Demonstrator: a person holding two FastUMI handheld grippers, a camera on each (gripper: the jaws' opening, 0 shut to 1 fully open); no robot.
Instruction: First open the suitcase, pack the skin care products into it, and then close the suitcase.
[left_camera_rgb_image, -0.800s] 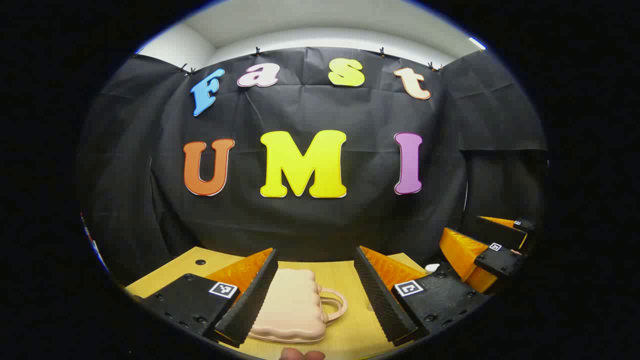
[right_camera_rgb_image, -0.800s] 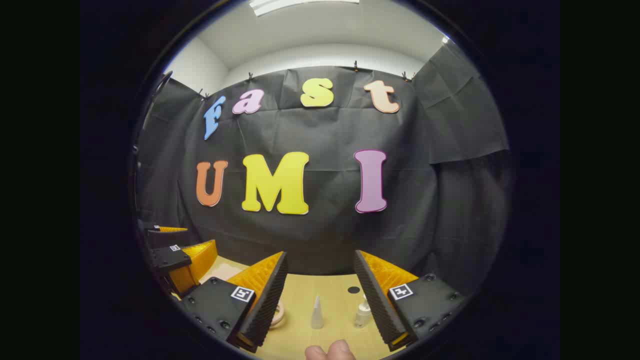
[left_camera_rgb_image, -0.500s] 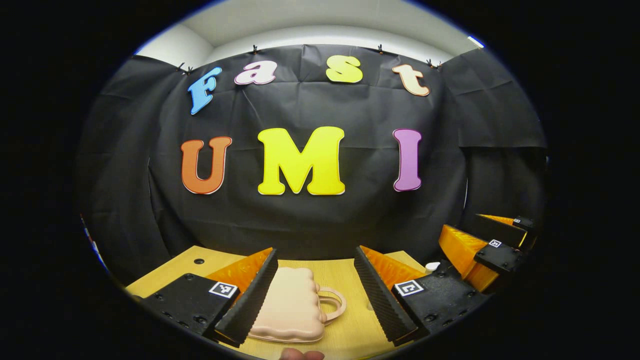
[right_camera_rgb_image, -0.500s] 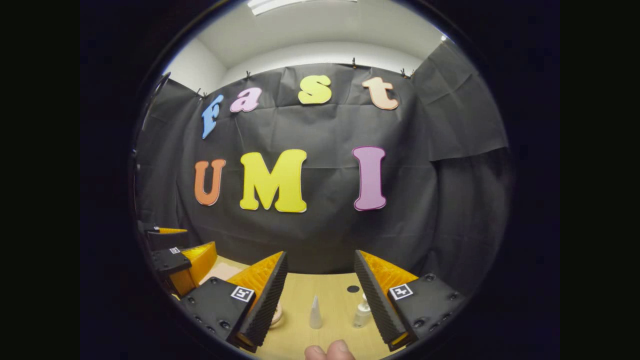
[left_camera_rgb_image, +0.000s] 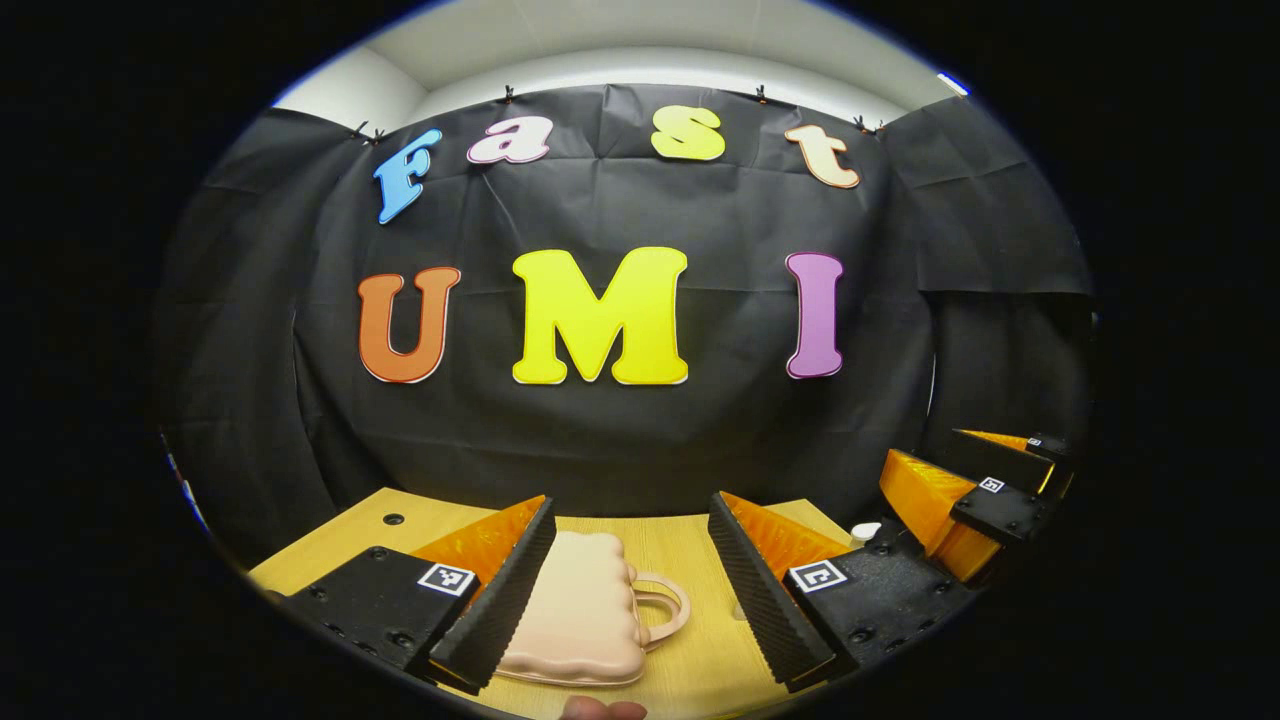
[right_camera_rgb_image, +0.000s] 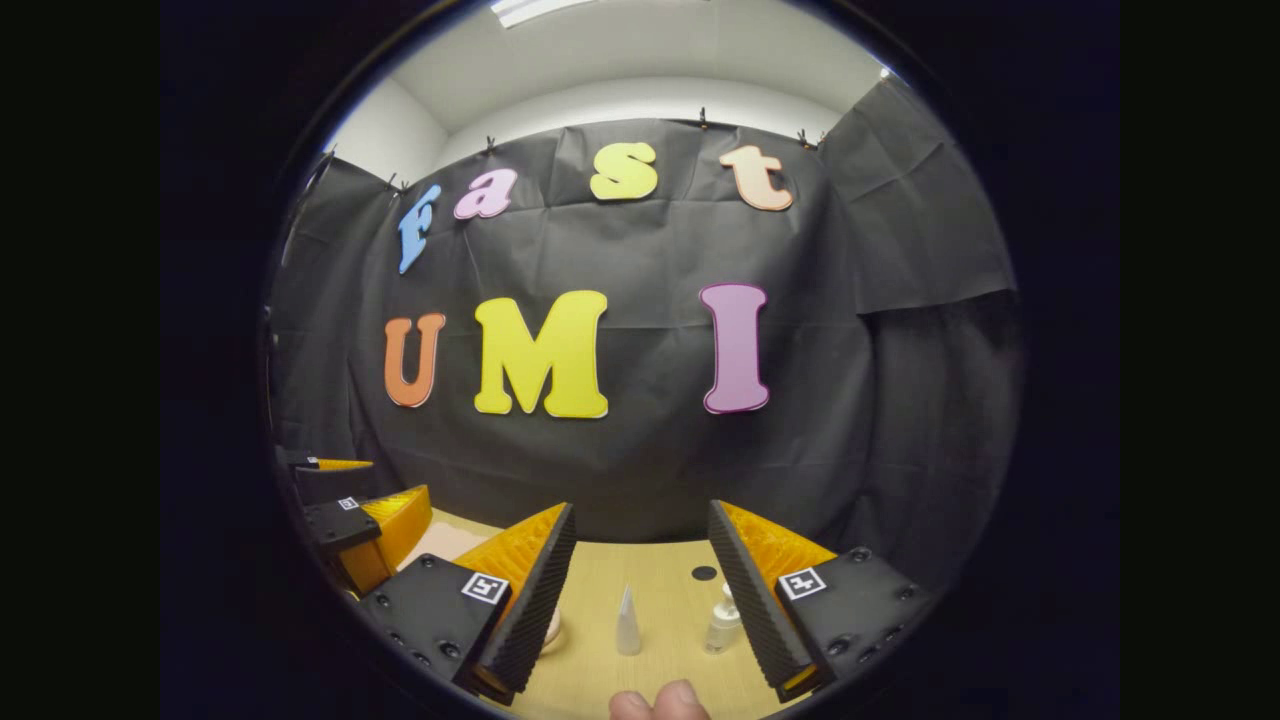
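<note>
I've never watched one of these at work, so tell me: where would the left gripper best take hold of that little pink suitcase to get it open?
Probably by the loop handle. The suitcase lies flat and shut on the table, its handle sticking out sideways toward the gripper's right finger. The left gripper, open above it, could come down from above and pinch the handle's arc. A latch, if any, cannot be made out.

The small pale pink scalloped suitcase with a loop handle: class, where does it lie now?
In the left gripper view, the pale pink suitcase lies closed on the wooden table, between the open left gripper's fingers, nearer its left finger, handle pointing right.
</note>
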